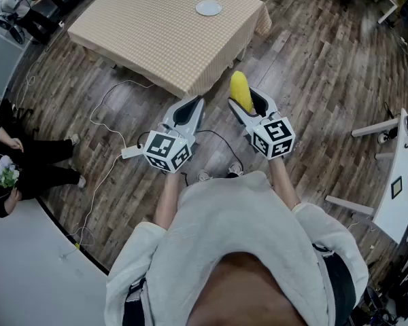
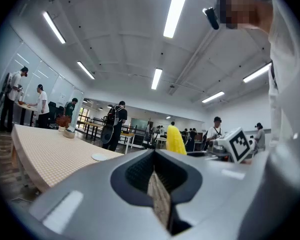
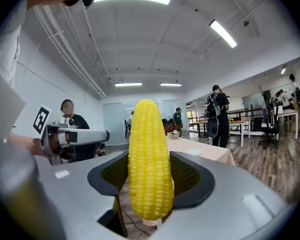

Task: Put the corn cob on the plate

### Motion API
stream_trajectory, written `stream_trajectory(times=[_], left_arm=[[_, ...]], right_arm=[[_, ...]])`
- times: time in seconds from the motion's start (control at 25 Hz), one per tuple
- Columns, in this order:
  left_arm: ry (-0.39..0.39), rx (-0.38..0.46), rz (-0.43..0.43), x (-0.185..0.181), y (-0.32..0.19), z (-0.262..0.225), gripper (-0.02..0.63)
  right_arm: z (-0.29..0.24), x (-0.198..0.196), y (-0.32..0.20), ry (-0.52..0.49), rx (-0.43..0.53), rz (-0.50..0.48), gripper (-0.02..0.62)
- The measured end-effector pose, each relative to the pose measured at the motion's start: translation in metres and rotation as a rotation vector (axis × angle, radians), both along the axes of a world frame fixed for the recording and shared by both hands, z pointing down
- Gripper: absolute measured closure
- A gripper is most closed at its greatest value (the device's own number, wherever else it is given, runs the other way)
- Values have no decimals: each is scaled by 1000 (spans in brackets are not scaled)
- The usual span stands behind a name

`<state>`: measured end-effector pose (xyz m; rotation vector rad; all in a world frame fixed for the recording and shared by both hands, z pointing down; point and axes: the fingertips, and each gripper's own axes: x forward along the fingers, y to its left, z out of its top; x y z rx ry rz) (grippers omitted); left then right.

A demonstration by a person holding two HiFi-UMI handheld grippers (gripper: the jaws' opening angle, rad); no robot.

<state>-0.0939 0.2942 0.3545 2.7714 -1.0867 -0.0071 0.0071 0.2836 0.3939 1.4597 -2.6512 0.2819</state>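
I had the right gripper [image 1: 249, 102] clamped on the corn cob [image 1: 241, 91], one jaw pressed against each side of it. In the right gripper view the cob stood upright between the pads, its rounded tip above the jaws and its lower end just below them. The gripper hung over the wooden floor [image 1: 313, 80], just short of the near corner of the table [image 1: 156, 43], so the cob was in the air and touched nothing but the pads.

The left gripper [image 1: 192, 106] sat just to the left of the right one, at about the same distance from me. Its jaws were together, with only a thin slit between the pads and nothing held in them.

The table wore a tan checked cloth. The plate [image 1: 209, 7], small, round and pale, lay flat on the far right part of it, well apart from the cob. From the left gripper view I made out a small bowl near the table's far end.

A white cable [image 1: 112, 161] trailed across the floor to the left of the grippers. A seated person [image 1: 17, 165] in dark clothes was at the far left edge.
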Motion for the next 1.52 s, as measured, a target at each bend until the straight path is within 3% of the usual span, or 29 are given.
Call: stream_trajectory(times=[0.6,1.0,1.52], left_arm=[[-14,-9,-22,40,6,4,598],[-22,-20,-102,60,7,14,598],[-18,3,-103,74,-29,13,598]], right_arm=[[1,36,6,-32,-4,-43,344],[4,74,-4,-36,-3,-88,344],[6,85,-36,-38,13,-90,344]])
